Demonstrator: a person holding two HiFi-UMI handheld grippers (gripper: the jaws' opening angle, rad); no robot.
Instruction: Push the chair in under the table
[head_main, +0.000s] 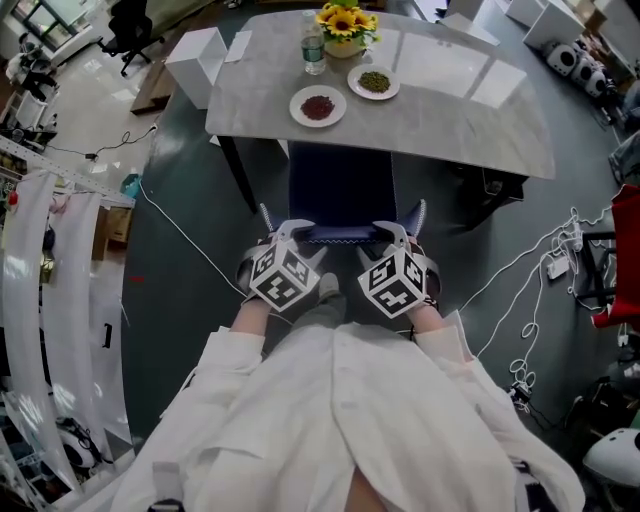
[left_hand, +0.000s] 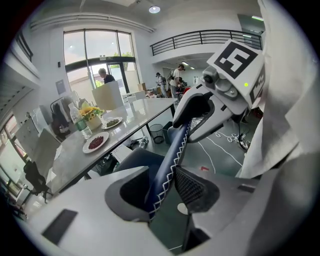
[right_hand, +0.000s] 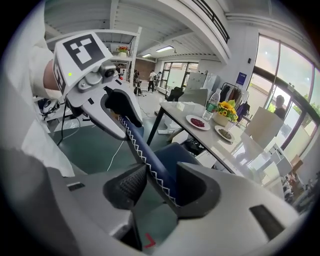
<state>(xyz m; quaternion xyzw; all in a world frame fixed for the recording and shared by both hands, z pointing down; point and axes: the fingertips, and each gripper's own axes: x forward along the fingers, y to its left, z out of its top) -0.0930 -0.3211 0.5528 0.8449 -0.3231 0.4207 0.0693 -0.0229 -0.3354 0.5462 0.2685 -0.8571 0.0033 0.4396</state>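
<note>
A dark blue chair (head_main: 340, 190) stands with its seat partly under the grey table (head_main: 440, 120). White zigzag stitching runs along the top edge of its back (head_main: 340, 236). My left gripper (head_main: 292, 234) is shut on the left end of that edge, and my right gripper (head_main: 392, 234) is shut on the right end. In the left gripper view the chair back (left_hand: 172, 150) passes between the left gripper (left_hand: 167, 189) pads, with the right gripper (left_hand: 200, 107) clamped further along. The right gripper view shows the chair back (right_hand: 145, 150) between the right gripper (right_hand: 157, 187) pads, and the left gripper (right_hand: 120, 107) beyond.
On the table stand a plate of red bits (head_main: 318, 105), a plate of green bits (head_main: 374, 81), a water bottle (head_main: 313, 45), sunflowers (head_main: 346, 25) and white boxes (head_main: 195, 60). A dark table leg (head_main: 235, 170) stands left of the chair. Cables (head_main: 545, 270) lie on the floor at right.
</note>
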